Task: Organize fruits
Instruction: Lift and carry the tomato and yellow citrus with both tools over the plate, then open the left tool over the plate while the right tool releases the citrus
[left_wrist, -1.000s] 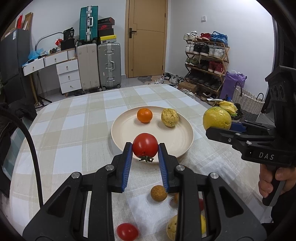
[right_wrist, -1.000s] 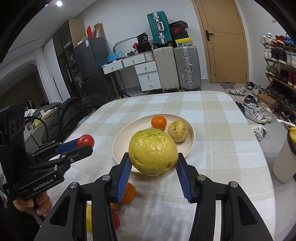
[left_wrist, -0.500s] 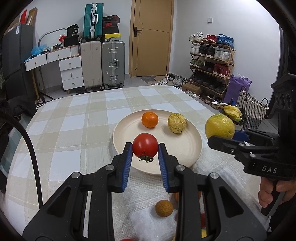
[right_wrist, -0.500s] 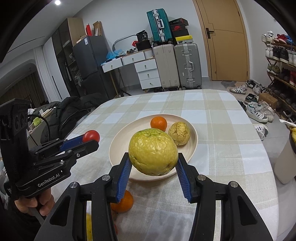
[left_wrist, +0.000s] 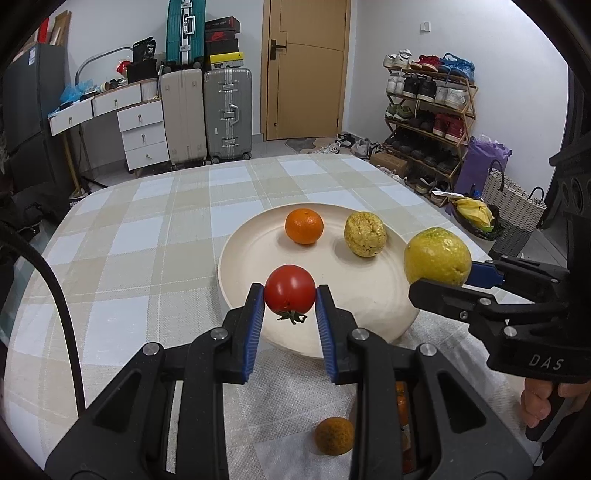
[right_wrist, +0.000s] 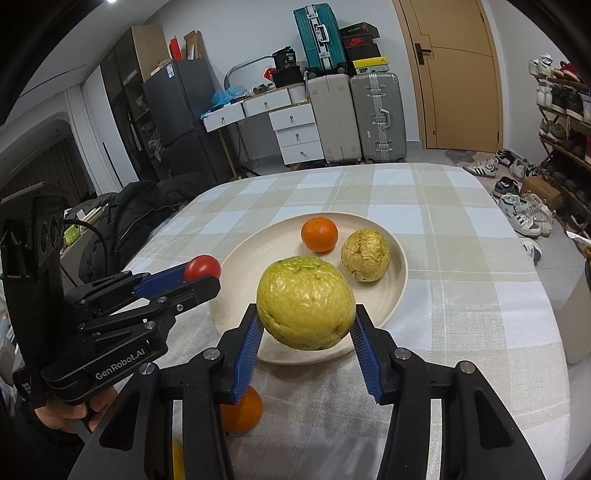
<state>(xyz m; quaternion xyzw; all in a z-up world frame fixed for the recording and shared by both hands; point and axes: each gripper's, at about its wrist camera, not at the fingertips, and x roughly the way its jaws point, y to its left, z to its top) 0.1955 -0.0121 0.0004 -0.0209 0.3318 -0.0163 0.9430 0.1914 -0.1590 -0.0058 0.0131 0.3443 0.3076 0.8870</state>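
Left claw (left_wrist: 290, 303) grips tomato (left_wrist: 290, 288); right claw (right_wrist: 306, 325) grips yellow-green fruit (right_wrist: 306, 302) over plate (right_wrist: 400, 273).

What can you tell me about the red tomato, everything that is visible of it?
The red tomato is small, round and smooth, with a glossy skin and a green stem that points downward. The left gripper holds it: the blue jaws press on its two sides. It hangs in the air above the near rim of the cream plate, and touches no other fruit. From the right wrist view only its top shows above the jaws.
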